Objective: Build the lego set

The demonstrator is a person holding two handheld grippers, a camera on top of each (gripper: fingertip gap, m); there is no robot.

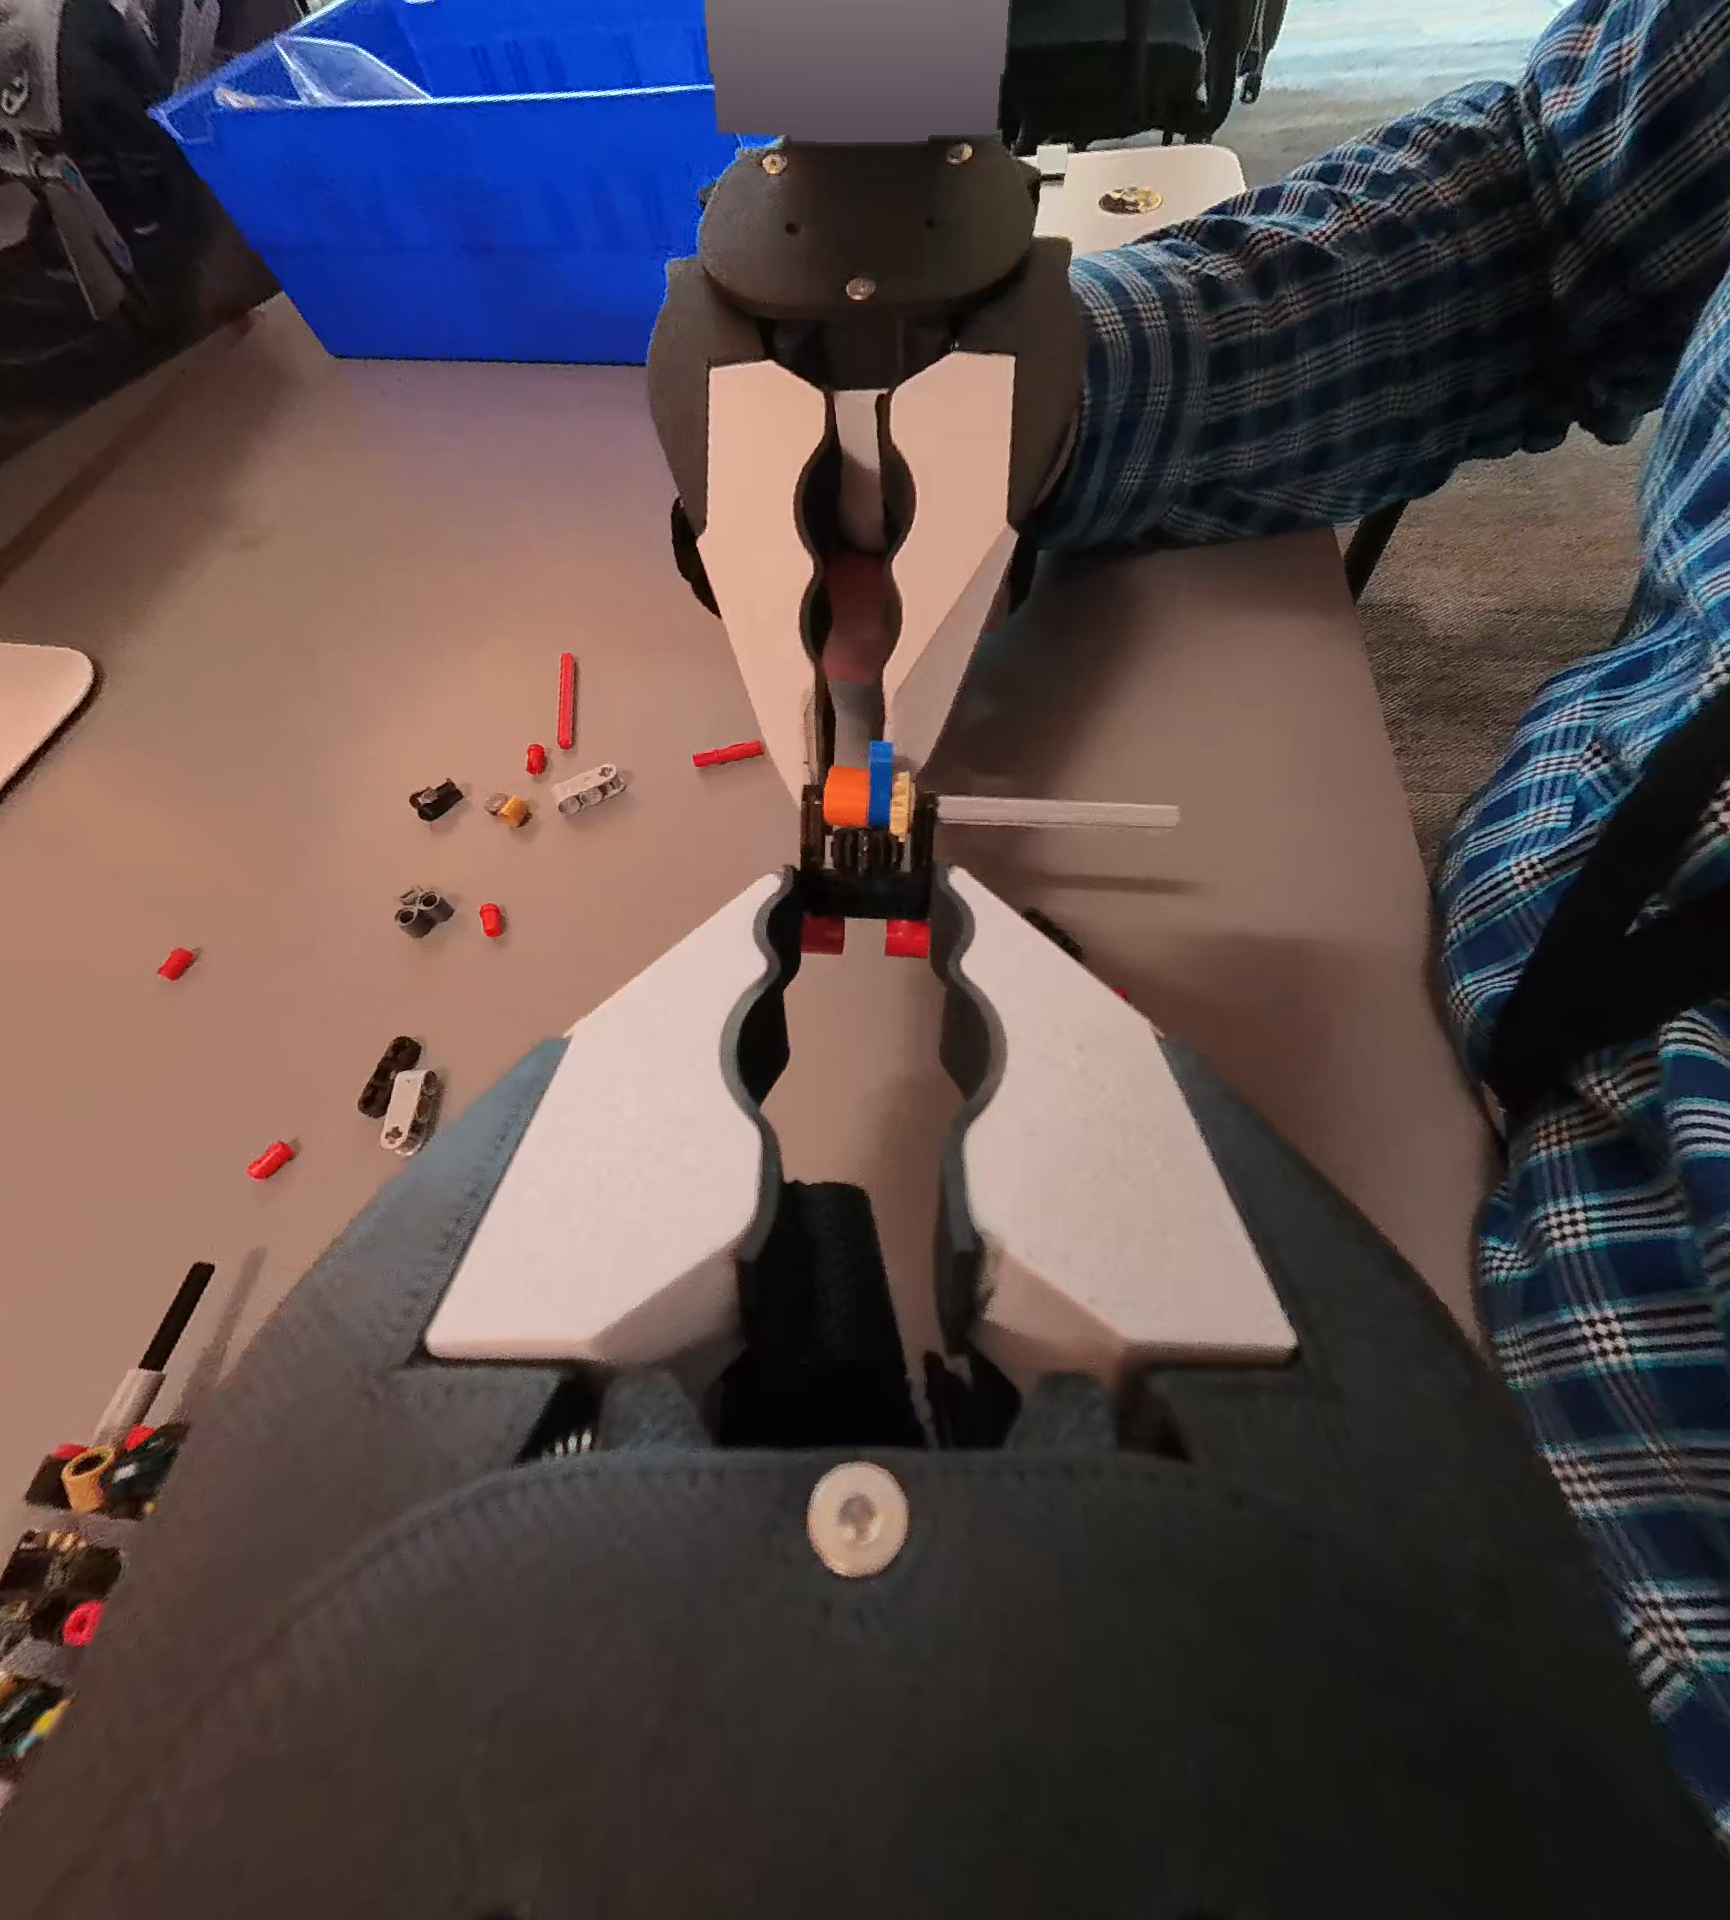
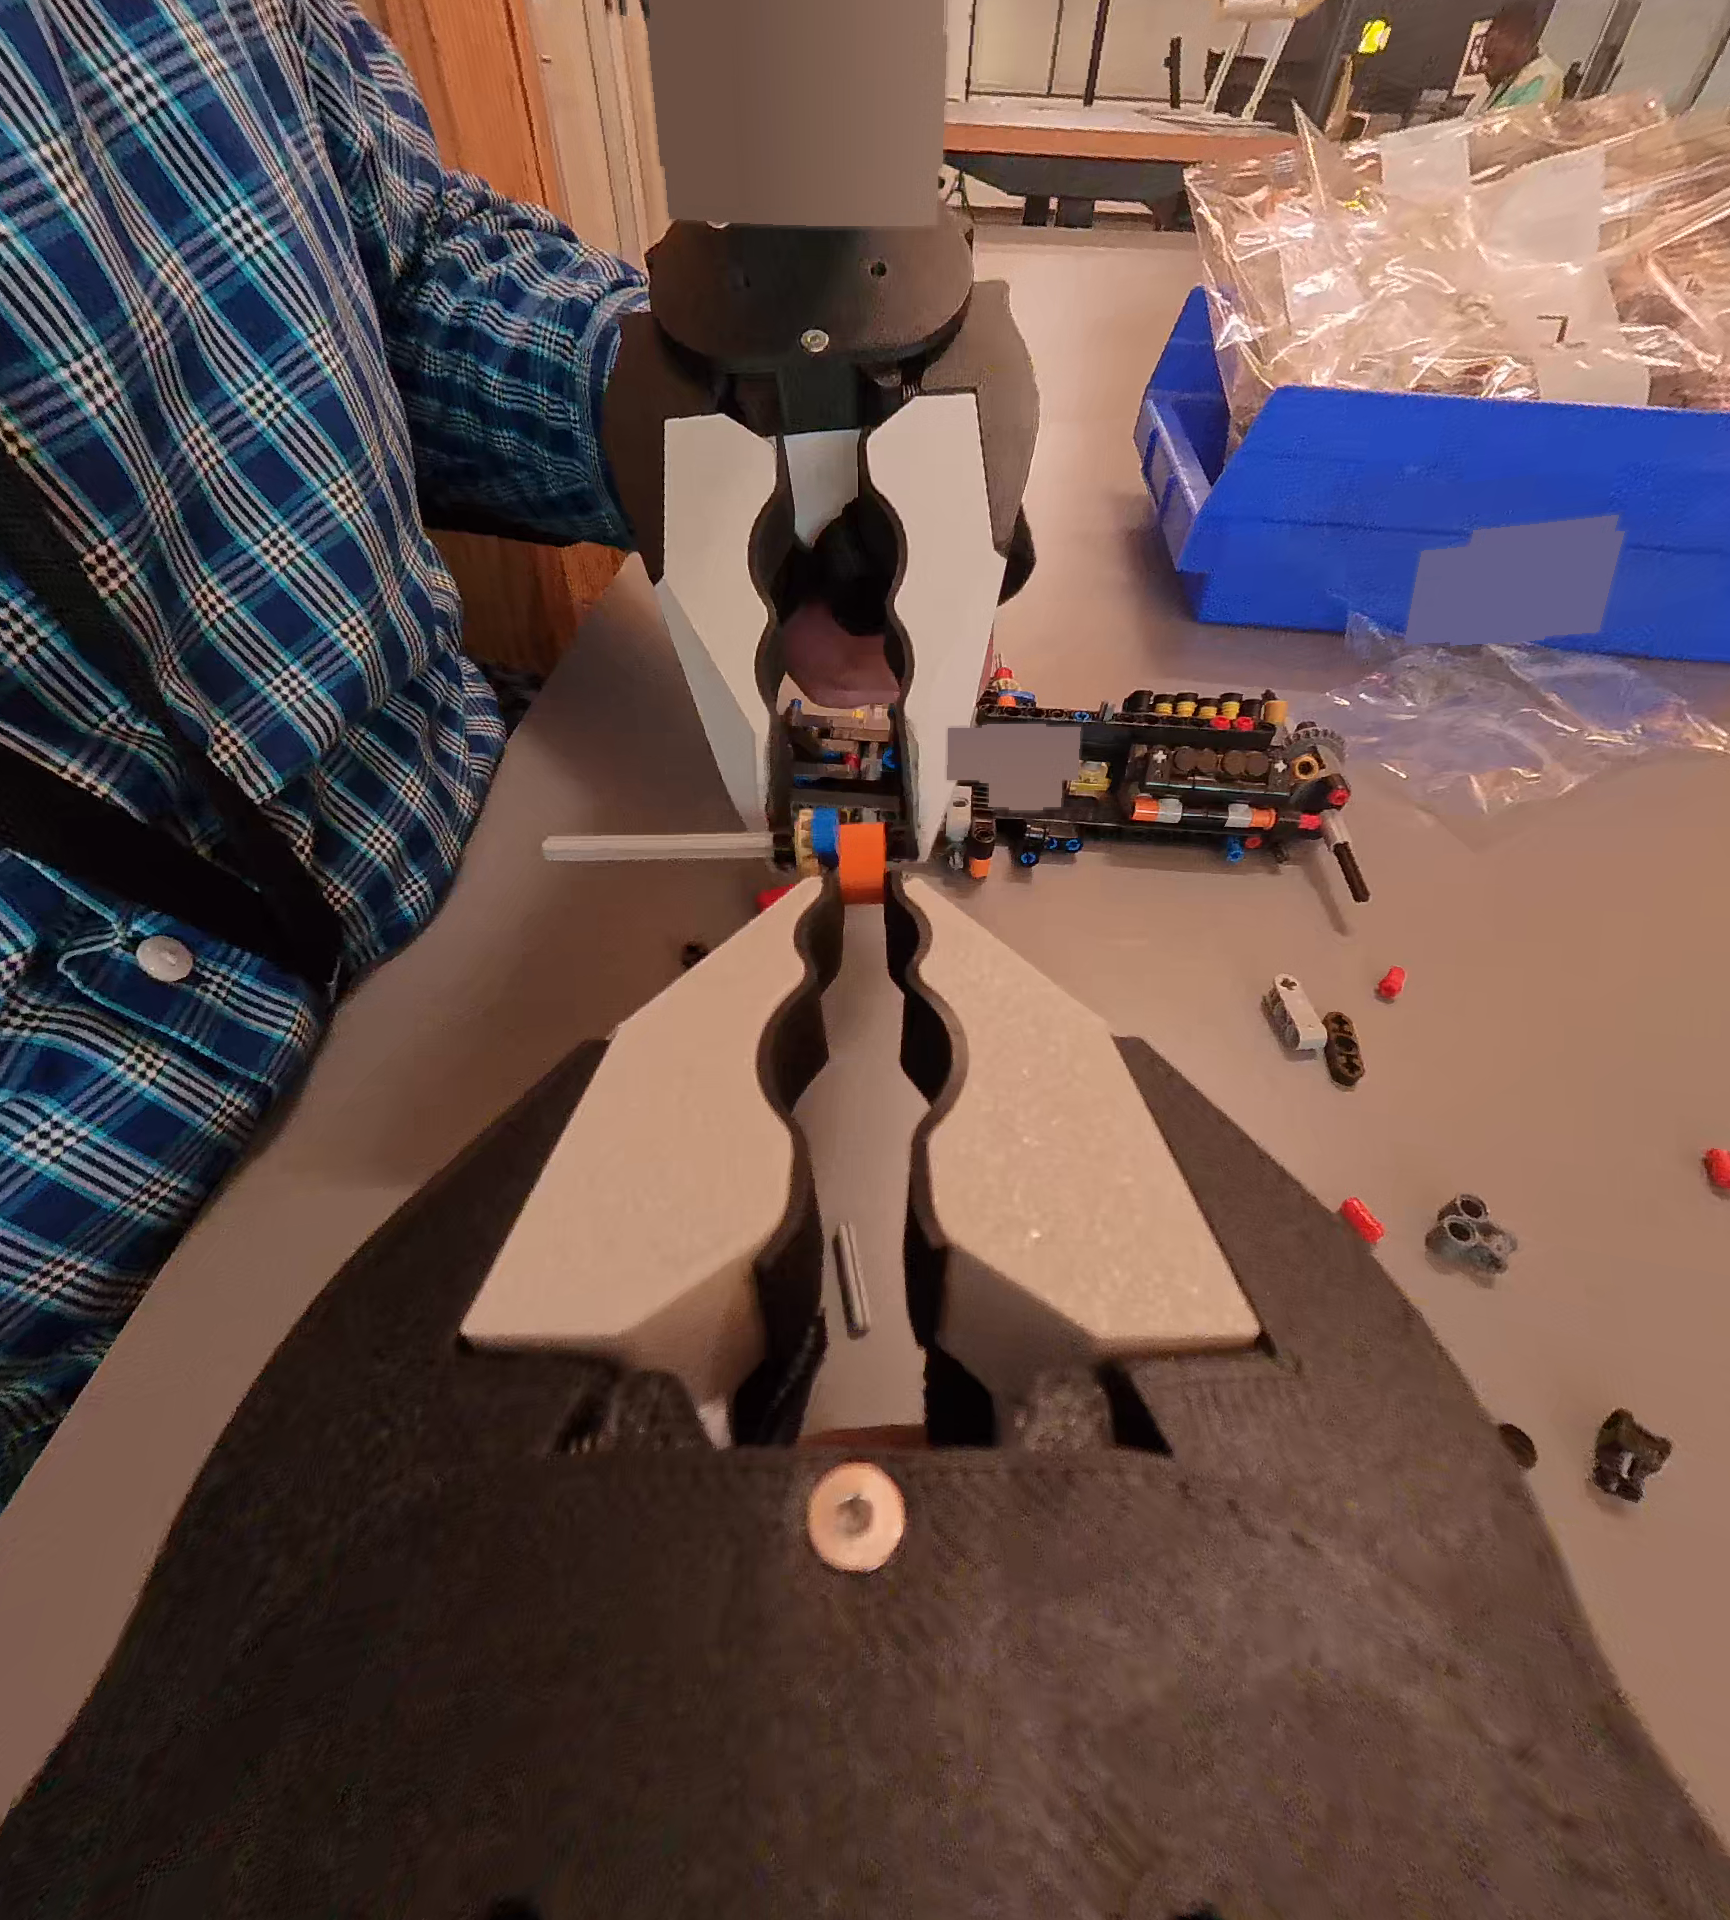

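Note:
My left gripper (image 1: 866, 896) is shut on a small black lego frame (image 1: 866, 868) with a black gear and two red pins at its base. A grey axle (image 1: 1058, 816) runs through the frame and carries an orange bush (image 1: 845, 795), a blue piece (image 1: 880, 779) and a tan gear. My right gripper (image 2: 859, 891) faces the left one tip to tip and is shut on the orange bush (image 2: 861, 857). In the right wrist view the axle (image 2: 653, 847) sticks out to the left, and the left gripper (image 2: 840, 821) holds the frame (image 2: 840, 769) from above.
A blue bin (image 2: 1463, 520) filled with clear plastic bags (image 2: 1463, 239) stands at the back. A larger black lego build (image 2: 1183, 769) lies beside the grippers. Loose red pins (image 1: 492, 920) and grey and black connectors (image 1: 422, 912) are scattered on the table. A plaid sleeve (image 1: 1360, 343) reaches across. Less than 4 cm separates the two grippers' tips. From either gripper's tips it is about 15 cm to the larger black lego build (image 2: 1183, 769).

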